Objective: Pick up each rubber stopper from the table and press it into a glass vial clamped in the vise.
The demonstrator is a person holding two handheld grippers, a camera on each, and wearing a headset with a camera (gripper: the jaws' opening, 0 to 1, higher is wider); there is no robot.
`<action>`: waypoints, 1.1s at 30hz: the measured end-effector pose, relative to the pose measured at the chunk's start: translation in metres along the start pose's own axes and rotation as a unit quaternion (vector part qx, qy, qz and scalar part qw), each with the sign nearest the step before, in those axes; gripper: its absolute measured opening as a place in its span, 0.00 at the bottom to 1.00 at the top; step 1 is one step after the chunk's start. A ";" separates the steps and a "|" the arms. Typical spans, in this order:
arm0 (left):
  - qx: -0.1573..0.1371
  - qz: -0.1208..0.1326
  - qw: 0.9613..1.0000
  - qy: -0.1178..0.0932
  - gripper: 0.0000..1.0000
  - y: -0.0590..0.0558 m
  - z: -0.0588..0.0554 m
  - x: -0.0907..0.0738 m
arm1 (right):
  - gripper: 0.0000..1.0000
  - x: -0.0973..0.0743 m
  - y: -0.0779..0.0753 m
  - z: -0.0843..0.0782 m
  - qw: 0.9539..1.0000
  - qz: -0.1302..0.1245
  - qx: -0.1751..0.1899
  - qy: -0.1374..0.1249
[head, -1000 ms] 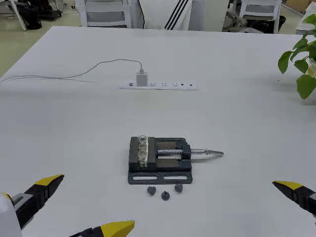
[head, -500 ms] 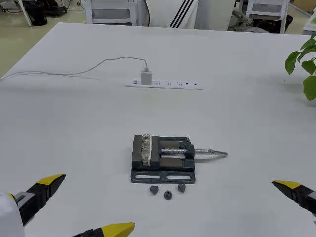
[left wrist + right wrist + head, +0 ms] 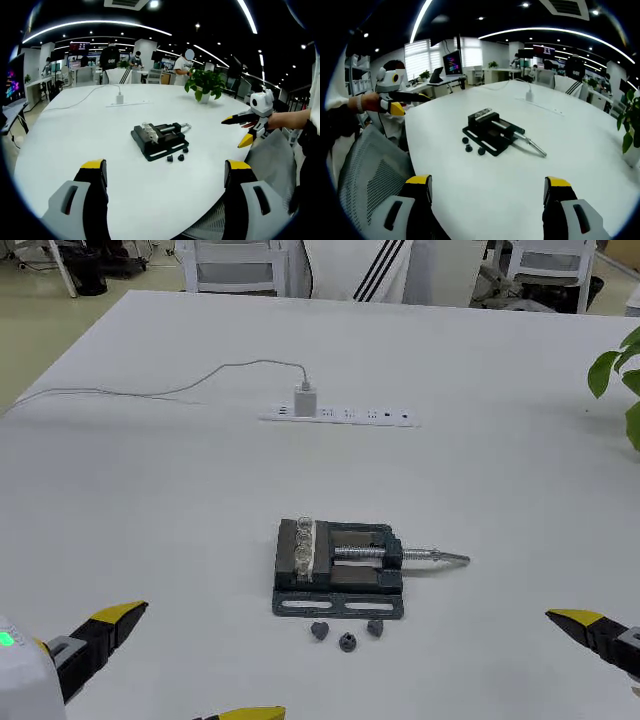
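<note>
Left gripper (image 3: 165, 166) and right gripper (image 3: 487, 180) are both spread wide and empty, low over the near edge of the desk (image 3: 150, 490). Three rubber stoppers (image 3: 347, 641) lie loose just beside the vise (image 3: 340, 585), on its near-edge side. The glass vials (image 3: 303, 545) stand clamped mid-desk, mouths open. Best taken one stopper at a time: pinch the head, centre it over a vial mouth, press straight down.

Table: a broad white table (image 3: 150, 490).
Far edge: white chairs (image 3: 238, 268) stand along it.
Floor: pale green floor (image 3: 40, 325) beyond the far left corner.
Ceiling: dark, with long curved light strips (image 3: 100, 24).
Windows: bright windows (image 3: 417, 56) behind a lit monitor (image 3: 452, 62).
Right edge: a leafy potted plant (image 3: 204, 86).
</note>
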State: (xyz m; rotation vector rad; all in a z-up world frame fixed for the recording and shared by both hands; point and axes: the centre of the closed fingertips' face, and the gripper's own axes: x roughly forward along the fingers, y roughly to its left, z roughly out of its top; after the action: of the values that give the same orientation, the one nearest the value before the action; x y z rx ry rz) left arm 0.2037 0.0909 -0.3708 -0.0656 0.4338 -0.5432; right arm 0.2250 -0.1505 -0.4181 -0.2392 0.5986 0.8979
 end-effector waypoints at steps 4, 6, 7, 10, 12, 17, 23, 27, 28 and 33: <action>0.000 0.000 1.000 0.000 0.97 0.001 0.000 0.000 | 0.91 0.003 -0.001 0.002 1.000 0.004 -0.005 0.002; 0.000 0.005 1.000 -0.001 0.98 0.003 0.001 0.000 | 0.90 0.005 -0.001 0.003 1.000 0.004 -0.009 0.004; 0.000 0.005 1.000 -0.003 0.98 0.004 0.001 0.001 | 0.90 0.006 -0.002 0.003 1.000 0.005 -0.011 0.005; -0.002 0.003 1.000 -0.003 0.97 0.005 0.001 0.001 | 0.90 0.010 -0.005 0.004 1.000 0.006 -0.019 0.009; 0.001 0.002 1.000 0.000 0.97 0.004 0.001 0.002 | 0.89 0.014 -0.006 0.007 1.000 0.008 -0.025 0.012; 0.002 0.002 1.000 0.002 0.97 0.004 0.000 0.003 | 0.87 0.026 -0.007 0.012 0.998 0.020 -0.053 0.024; 0.004 0.003 1.000 0.003 0.97 0.005 0.000 0.004 | 0.77 0.045 -0.006 0.019 0.996 0.032 -0.077 0.029; 0.003 0.005 1.000 0.002 0.97 0.005 0.001 0.004 | 0.68 0.060 -0.001 0.020 0.995 0.051 -0.084 0.033; 0.003 0.006 1.000 0.002 0.97 0.005 0.000 0.004 | 0.65 0.063 0.000 0.020 0.994 0.054 -0.086 0.033; -0.004 0.009 1.000 0.000 0.96 0.004 -0.001 0.003 | 0.56 0.079 0.008 0.017 0.991 0.074 -0.105 0.044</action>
State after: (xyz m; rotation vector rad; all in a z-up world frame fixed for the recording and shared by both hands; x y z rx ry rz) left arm 0.2080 0.0924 -0.3733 -0.0699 0.4369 -0.5237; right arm 0.2627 -0.0864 -0.4500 -0.4306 0.6091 1.1000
